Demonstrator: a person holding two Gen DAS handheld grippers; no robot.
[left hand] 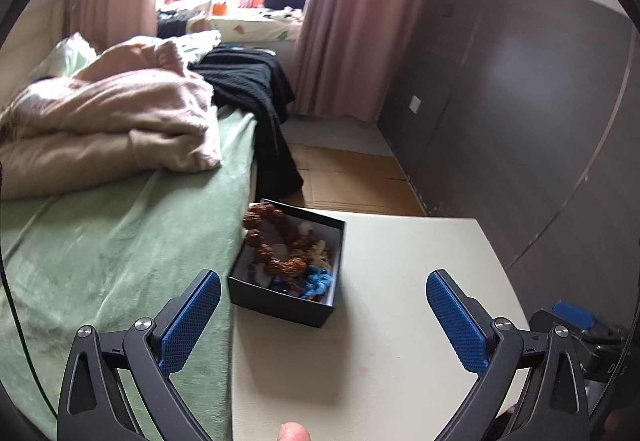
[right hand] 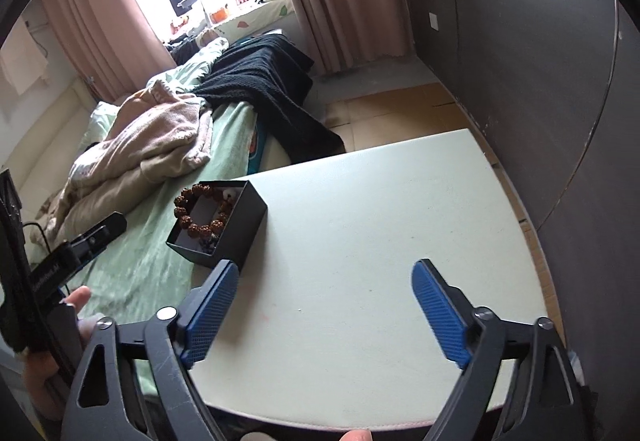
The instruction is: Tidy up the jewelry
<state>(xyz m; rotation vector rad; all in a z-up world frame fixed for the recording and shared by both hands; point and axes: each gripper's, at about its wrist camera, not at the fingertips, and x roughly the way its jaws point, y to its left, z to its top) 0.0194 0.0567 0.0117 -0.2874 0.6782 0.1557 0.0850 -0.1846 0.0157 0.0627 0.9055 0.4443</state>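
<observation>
Bedroom, pale surface point(right hand: 360, 221) beside bed point(left hand: 100, 249). Black jewelry box point(left hand: 286, 301) holding bead bracelet point(left hand: 276, 241) at surface's left edge. My left hand-held gripper point(left hand: 323, 317) nearer, box just ahead-left; my right hand-held gripper point(right hand: 325, 315) farther. Both spread apart, empty.

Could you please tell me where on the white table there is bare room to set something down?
The white table is bare from the black jewelry box to its right edge by the dark wall, and toward the near edge. Only the far-left corner, beside the bed, is occupied, by that box and its brown bead bracelet.

Box point(right hand: 218, 221) contents under bracelet point(right hand: 204, 211) hidden
</observation>
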